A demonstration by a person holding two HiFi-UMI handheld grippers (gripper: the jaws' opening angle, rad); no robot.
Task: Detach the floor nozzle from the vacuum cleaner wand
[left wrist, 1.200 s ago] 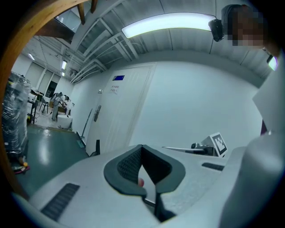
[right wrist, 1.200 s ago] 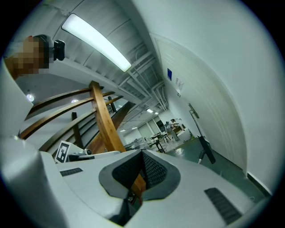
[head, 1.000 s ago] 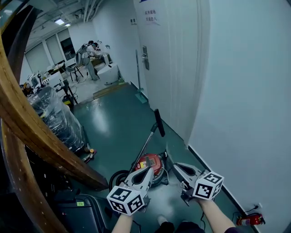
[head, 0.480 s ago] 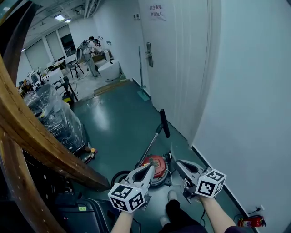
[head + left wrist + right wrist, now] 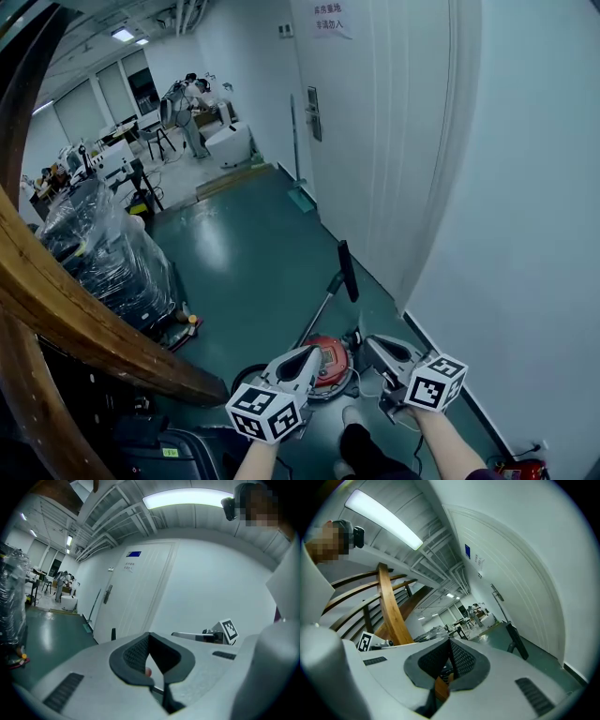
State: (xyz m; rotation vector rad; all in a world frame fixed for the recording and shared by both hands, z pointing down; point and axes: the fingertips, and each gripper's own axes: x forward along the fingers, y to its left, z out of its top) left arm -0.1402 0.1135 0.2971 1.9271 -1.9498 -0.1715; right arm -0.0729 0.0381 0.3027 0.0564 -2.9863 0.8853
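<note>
A red canister vacuum (image 5: 328, 362) lies on the green floor. Its thin wand (image 5: 319, 311) slants up and away to a black floor nozzle (image 5: 349, 271) near the white wall. My left gripper (image 5: 310, 354) hovers over the canister's left side, shut and empty. The right gripper (image 5: 367, 341) hangs just right of the canister, also shut on nothing. In the left gripper view the shut left gripper (image 5: 150, 635) points at the wall, with the nozzle (image 5: 113, 633) small at the left. The right gripper view shows the nozzle (image 5: 516, 641) right of the closed right gripper (image 5: 450, 645).
A curved wooden stair rail (image 5: 75, 300) fills the left. A plastic-wrapped pallet (image 5: 103, 248) stands beyond it, and a black case (image 5: 164, 441) is at the bottom left. A white door (image 5: 375, 141) and wall close the right. A red fire extinguisher (image 5: 520, 466) lies at the wall foot.
I have walked forward: the vacuum and nozzle sit lower and nearer in the head view. Both shut grippers came along and now hang over the canister. A foot shows below.
</note>
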